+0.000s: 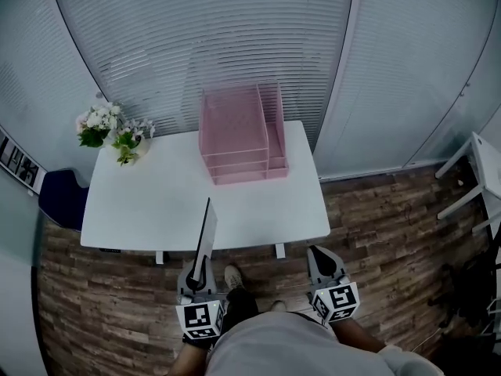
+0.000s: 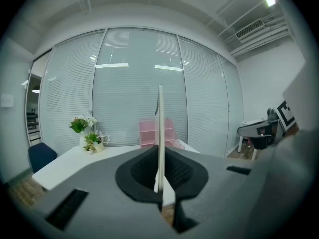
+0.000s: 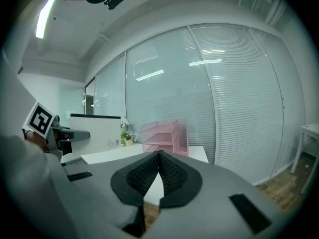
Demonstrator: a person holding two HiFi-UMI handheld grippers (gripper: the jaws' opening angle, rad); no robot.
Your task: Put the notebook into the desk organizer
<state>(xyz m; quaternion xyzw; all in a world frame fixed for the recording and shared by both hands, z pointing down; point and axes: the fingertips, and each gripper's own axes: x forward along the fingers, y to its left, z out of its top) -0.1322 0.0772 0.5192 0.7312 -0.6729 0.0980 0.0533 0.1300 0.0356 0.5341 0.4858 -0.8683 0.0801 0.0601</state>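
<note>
Clamped tight on the notebook (image 1: pixel 206 229) with the left gripper (image 1: pixel 197 272) — held upright, edge-on along the jaws, over the near edge of the white table (image 1: pixel 141 210). Closed and empty on the other side: right gripper (image 1: pixel 322 261), jaws together, just off the table's front. At the far edge of the table, well apart from the notebook, the pink desk organizer (image 1: pixel 239 135) — at the far left corner, flowers (image 1: pixel 113 131).
</note>
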